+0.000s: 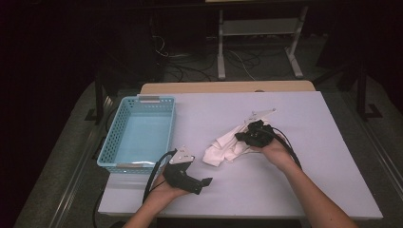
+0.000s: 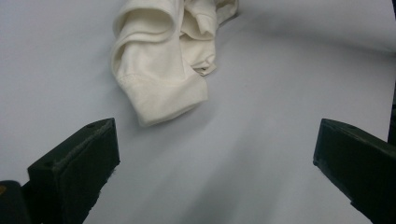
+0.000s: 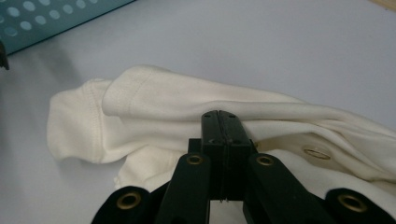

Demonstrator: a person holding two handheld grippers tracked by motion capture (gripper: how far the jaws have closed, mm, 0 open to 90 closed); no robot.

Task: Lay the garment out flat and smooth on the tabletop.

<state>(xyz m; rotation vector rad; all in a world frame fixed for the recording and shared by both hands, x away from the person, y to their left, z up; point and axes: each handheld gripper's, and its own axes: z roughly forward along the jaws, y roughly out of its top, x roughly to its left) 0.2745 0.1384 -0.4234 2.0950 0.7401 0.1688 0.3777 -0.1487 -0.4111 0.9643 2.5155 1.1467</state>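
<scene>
A crumpled white garment (image 1: 222,147) lies in the middle of the white table (image 1: 294,180). My right gripper (image 1: 243,137) rests at its right end, and in the right gripper view the jaws (image 3: 219,117) are pressed together on a fold of the garment (image 3: 154,102), which pulls taut away from the tips. My left gripper (image 1: 203,182) sits near the table's front edge, below and left of the garment. It stands open (image 2: 215,154), its jaws wide apart with bare table between them and the garment's hemmed end (image 2: 159,79) a little ahead.
A light blue perforated basket (image 1: 110,142) stands at the table's left side, with its corner (image 3: 46,23) in the right gripper view. Cables trail from both grippers. A metal stand (image 1: 259,28) and floor cables lie beyond the far edge.
</scene>
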